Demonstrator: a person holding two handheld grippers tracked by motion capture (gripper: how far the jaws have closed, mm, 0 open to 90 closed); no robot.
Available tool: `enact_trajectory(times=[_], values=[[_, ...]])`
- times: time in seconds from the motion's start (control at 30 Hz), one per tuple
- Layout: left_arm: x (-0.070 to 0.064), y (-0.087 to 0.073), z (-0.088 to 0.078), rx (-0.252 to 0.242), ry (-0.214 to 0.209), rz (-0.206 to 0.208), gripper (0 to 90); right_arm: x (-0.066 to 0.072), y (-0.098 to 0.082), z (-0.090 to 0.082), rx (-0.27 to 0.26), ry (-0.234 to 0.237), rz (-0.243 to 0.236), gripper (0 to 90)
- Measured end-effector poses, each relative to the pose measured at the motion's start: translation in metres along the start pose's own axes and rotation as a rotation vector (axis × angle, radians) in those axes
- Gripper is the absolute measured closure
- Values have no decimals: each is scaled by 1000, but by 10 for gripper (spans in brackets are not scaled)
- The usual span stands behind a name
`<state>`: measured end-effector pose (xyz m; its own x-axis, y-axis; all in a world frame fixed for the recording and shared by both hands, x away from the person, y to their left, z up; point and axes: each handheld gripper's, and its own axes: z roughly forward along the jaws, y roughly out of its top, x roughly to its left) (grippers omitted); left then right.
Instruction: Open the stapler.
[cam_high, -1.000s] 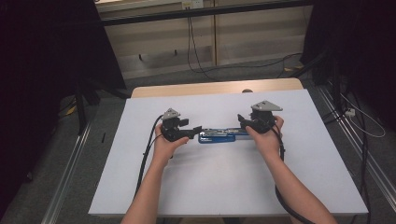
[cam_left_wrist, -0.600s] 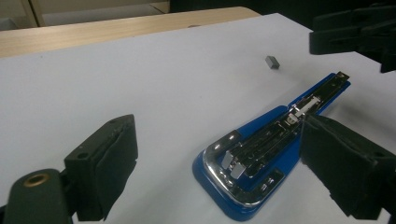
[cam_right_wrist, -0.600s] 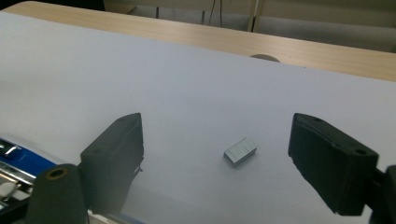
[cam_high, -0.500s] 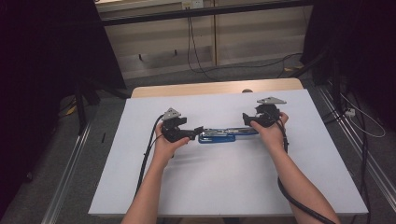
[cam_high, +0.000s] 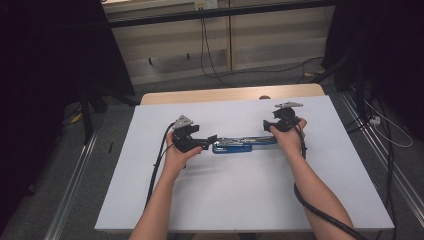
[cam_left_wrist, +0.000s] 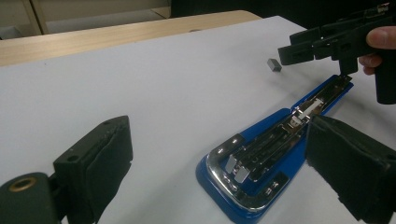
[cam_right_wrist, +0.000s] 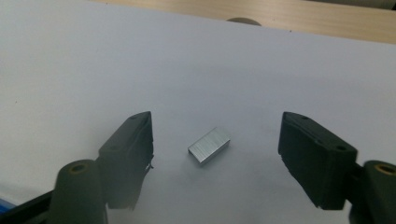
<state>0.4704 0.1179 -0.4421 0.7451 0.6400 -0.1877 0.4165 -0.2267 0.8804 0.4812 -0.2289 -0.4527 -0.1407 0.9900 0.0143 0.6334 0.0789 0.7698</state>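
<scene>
A blue stapler (cam_high: 239, 145) lies opened flat on the white tabletop (cam_high: 225, 200), its metal staple channel (cam_left_wrist: 261, 154) facing up. My left gripper (cam_high: 212, 139) is at its left end. Its jaws (cam_left_wrist: 219, 140) have just been opening and now stand open on either side of the stapler's rounded end without touching it. My right gripper (cam_high: 273, 125) hovers past the stapler's far right end. A small silver block of staples (cam_right_wrist: 209, 146) lies on the table between its open jaws (cam_right_wrist: 217, 123), untouched; these jaws have just been closing. The staple block (cam_left_wrist: 274, 64) also shows in the left gripper view.
A wooden strip (cam_high: 225, 95) runs along the table's far edge. Black cables (cam_high: 156, 170) trail from both grippers toward the near side. Dark frames, metal rails and floor cables surround the table.
My right gripper has shifted a little toward the far side of the table, off the stapler's end. The left gripper and the stapler have stayed put.
</scene>
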Motion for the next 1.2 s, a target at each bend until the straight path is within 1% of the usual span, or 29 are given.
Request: enact_trajectory(times=[0.03, 0.07, 0.1, 0.13, 0.2, 0.23, 0.3, 0.37, 0.4, 0.47, 0.57, 0.63, 0.7, 0.8, 0.87, 0.9, 0.93, 0.97, 1.0, 1.07, 1.17, 1.2], values=[[0, 0, 0, 1, 1, -1, 82, 0, 1, 1, 4, 1, -3, 309], [0, 0, 0, 1, 2, -1, 82, 0, 2, 0, -2, 6, -2, 364], [0, 0, 0, -2, 1, -2, 82, 0, 4, 0, -2, 3, -10, 384], [0, 0, 0, -2, 1, -2, 82, 0, 5, 0, 1, -3, -17, 367], [0, -1, 1, 0, 1, -4, 82, 0, 7, 1, 5, 1, -15, 371], [1, -1, 1, 5, 3, -2, 82, 0, 8, 1, 6, -6, -19, 380], [1, -1, 1, 8, 2, -3, 82, 0, 7, 4, 18, -7, -26, 427], [1, -1, 1, 8, 2, -7, 82, -1, 7, 7, 24, -13, -23, 438], [1, -1, 1, 7, 2, -9, 82, 0, 7, 8, 29, -12, -21, 453], [1, -2, 2, 10, 3, -5, 82, 0, 6, 10, 37, -13, -32, 480], [2, -2, 2, 20, 5, -6, 82, 0, 5, 13, 53, -8, -29, 524], [3, -3, 2, 26, 6, -1, 82, 1, 4, 15, 59, -9, -33, 531], [3, -3, 2, 28, 7, -2, 82, 0, 3, 16, 68, -21, -33, 532], [3, -3, 3, 27, 5, -6, 82, -2, 2, 16, 80, -16, -19, 541], [3, -3, 3, 25, 7, -8, 82, -4, 1, 17, 82, -10, -19, 551], [3, -3, 3, 23, 6, -9, 82, -4, 1, 17, 86, -8, -17, 568], [3, -3, 3, 23, 6, -8, 83, -4, 1, 17, 85, -5, -17, 605], [4, -3, 2, 25, 8, -6, 83, -5, 1, 17, 82, -4, -27, 628], [4, -3, 2, 26, 11, -4, 83, -5, 0, 15, 88, -8, -27, 643], [4, -3, 2, 25, 9, -4, 82, -7, -1, 14, 89, 2, -25, 715], [4, -2, 1, 30, 12, 1, 82, -11, -2, 12, 87, 18, -19, 773], [3, -2, 0, 28, 13, 1, 83, -12, -3, 12, 84, 22, -27, 784]])
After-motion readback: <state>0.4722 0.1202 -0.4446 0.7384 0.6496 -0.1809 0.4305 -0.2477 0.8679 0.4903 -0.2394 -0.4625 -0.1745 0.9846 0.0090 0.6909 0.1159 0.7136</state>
